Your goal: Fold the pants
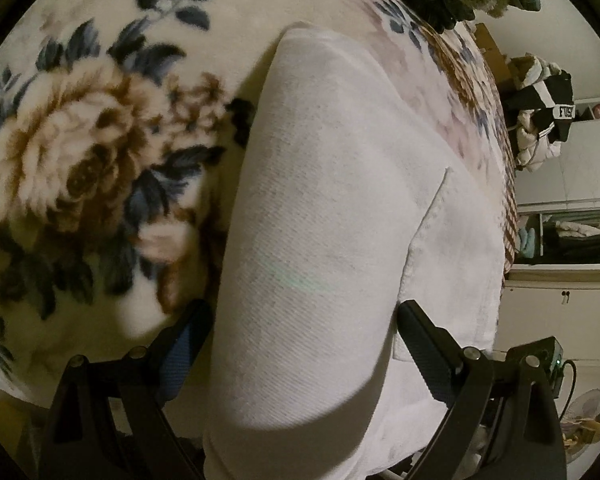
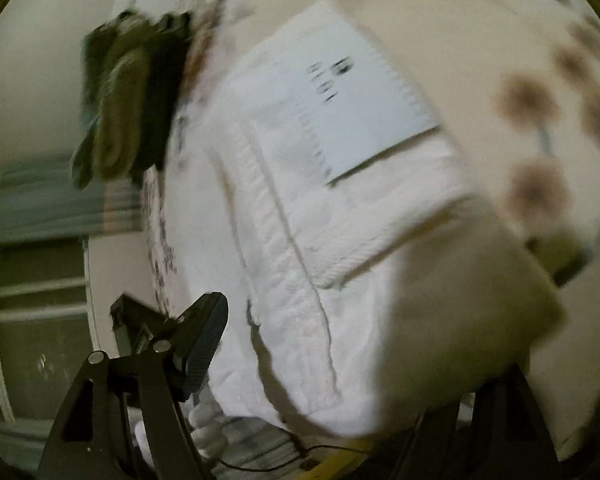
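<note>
A floral fleece blanket (image 1: 100, 152) covers the bed, and on it lie the white pants (image 1: 340, 208), laid flat with a patch pocket (image 1: 440, 240) facing up. In the right wrist view the same white pants (image 2: 292, 280) show a sewn-in label (image 2: 340, 108) near the waistband, which suggests the garment is already doubled over at least once; how many folds are made I cannot tell, since that view is blurred. By my reading a fold has just been laid down and further halving or smoothing is left.

The left gripper (image 1: 304, 340) points steeply down at the bed, its fingers (image 1: 428, 352) spread wide on either side of a raised hump of the cloth, not pinching it as far as I can see. The right gripper (image 2: 340, 360) tilts down less steeply; its fingers (image 2: 204, 344) are released and wide apart, the other finger hidden behind a fold of cloth close to the lens.
</note>
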Available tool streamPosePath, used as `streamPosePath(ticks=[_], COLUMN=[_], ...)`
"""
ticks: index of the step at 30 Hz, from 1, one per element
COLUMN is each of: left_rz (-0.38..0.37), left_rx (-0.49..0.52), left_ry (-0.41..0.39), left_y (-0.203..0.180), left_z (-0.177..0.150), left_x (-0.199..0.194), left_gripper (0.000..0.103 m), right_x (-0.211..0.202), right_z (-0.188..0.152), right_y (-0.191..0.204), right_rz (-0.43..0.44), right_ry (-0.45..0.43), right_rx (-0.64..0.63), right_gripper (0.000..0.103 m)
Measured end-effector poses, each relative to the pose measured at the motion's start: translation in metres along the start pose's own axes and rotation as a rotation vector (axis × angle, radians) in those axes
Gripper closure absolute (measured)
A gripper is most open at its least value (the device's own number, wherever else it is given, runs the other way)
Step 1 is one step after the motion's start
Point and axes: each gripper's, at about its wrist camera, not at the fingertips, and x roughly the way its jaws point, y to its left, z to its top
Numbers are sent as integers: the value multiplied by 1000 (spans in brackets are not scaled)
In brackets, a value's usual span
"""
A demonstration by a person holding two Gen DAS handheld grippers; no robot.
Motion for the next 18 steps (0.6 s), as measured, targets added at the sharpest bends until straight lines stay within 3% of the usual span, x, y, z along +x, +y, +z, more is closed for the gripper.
streamPosePath(ticks=[2,5,6,7,8,10,13,18], left_rz=[-2,-16,-34,-40,-39,-56,-68,-81], left_rx=[10,15,22,32,48,67,87,108], left_ry=[3,-3,-11,-12,-16,-48,-71,-104], left_y=[2,3,1,0,-2,-6,-14,-33], left_z=[-2,-2,-2,-3,-5,-8,-10,-10], left_x=[-2,-4,-6,-8,-11,-21,-38,-79], left_gripper=[7,12,37,50,55,77,83,84], right_x=[9,15,14,12,9,6,-3,-24], right_z=[0,4,4,3,1,-3,-8,-15], right_y=[3,1,2,3,1,7,20,52], right_rz=[-99,-67,-68,-71,-70,-81,-118,-114], right_ry=[23,16,8,-2,-8,-26,-44,-69], right_rx=[-66,-31,-22,-19,-19,-23,-53,-71], right_gripper=[26,29,34,48,58,66,70,72])
